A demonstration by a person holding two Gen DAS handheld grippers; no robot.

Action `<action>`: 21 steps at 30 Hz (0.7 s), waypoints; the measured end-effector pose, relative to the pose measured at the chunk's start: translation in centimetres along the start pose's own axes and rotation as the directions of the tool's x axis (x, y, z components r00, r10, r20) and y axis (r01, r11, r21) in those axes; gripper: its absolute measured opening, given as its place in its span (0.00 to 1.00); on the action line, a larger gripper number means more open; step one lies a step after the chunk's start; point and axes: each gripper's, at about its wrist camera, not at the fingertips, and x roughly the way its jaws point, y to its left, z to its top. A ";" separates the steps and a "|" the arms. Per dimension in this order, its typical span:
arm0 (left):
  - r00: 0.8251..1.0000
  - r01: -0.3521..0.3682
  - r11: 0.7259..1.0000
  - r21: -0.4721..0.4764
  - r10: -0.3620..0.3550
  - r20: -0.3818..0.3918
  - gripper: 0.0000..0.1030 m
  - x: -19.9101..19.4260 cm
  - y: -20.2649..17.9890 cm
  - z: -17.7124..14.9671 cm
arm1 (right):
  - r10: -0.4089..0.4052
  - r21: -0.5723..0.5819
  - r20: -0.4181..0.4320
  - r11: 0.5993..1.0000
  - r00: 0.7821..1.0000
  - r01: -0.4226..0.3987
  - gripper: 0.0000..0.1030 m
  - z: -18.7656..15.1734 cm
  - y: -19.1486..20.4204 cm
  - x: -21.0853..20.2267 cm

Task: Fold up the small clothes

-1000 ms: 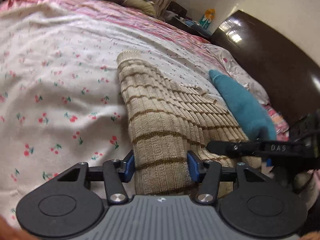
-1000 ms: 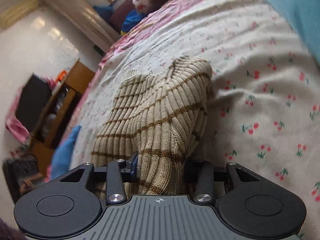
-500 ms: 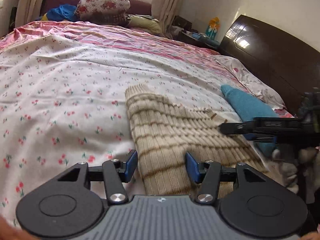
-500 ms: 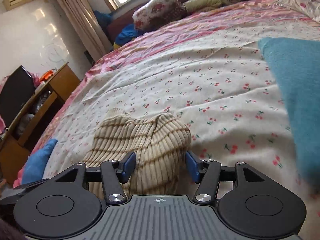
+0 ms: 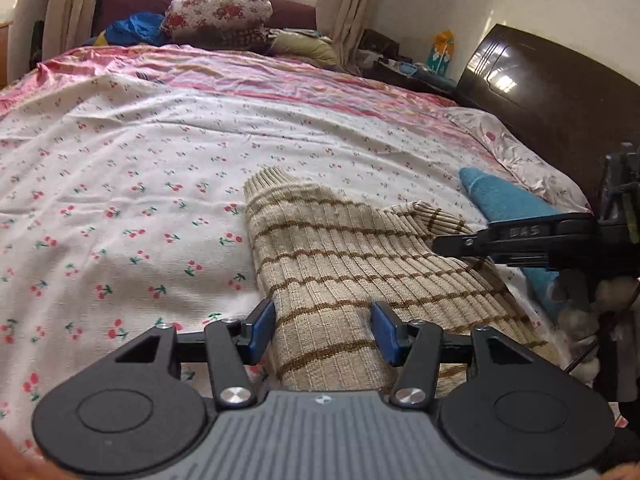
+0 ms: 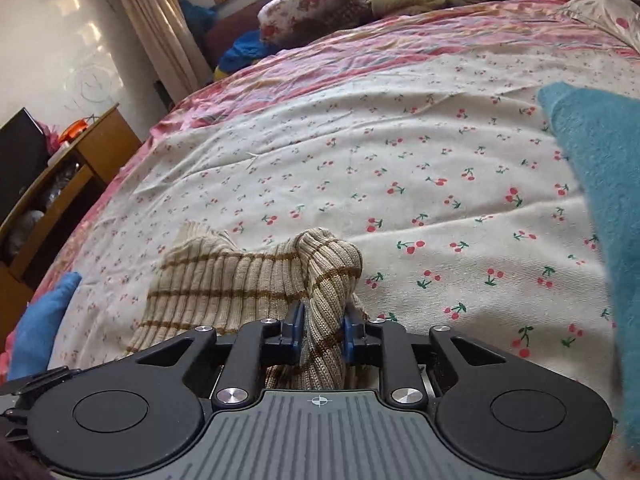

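**Striped knit on the cherry-print bed, pinched on its right side**

In the left wrist view, the bed (image 5: 120,184) fills most of the frame under a white sheet printed with cherries, with a pink cover beyond it. At the far end sit a floral bundle (image 5: 218,10) and a blue cloth (image 5: 128,32) under the window. The beige knit garment (image 5: 340,256) with brown stripes lies flat on the sheet near the front. Just right of it rests a teal cloth (image 5: 504,200), and behind that stands a dark headboard (image 5: 552,92).

The left claw (image 5: 323,330) sits low over the near end of the knit, its blue pads apart, one on each side of the fabric without pressing it. The right claw (image 5: 460,242) reaches in flat from the right edge, its tip at the knit's raised far corner.

In the right wrist view, a wooden cabinet (image 6: 60,184) stands off the left side of the bed. The right claw (image 6: 322,332) is clamped on a bunched fold of the knit garment (image 6: 240,280), lifted off the sheet. The teal cloth (image 6: 600,184) looms close along the right edge
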 end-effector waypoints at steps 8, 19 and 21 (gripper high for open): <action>0.999 -0.023 1.000 0.021 0.022 0.048 0.56 -5.5 0.4 -1.7 | 0.087 -0.035 -0.018 0.996 0.996 -0.088 0.38 -5.5 1.2 -9.9; 0.999 -0.020 0.998 0.055 0.022 -0.041 0.56 -6.5 -1.8 -6.4 | 0.009 -0.109 -0.143 0.994 0.990 -0.025 0.13 -11.3 2.4 -9.5; 0.999 0.004 0.998 0.069 -0.001 -0.038 0.56 -6.8 -2.5 -6.5 | -0.003 -0.134 -0.097 0.991 0.995 -0.010 0.12 -11.0 2.3 -11.3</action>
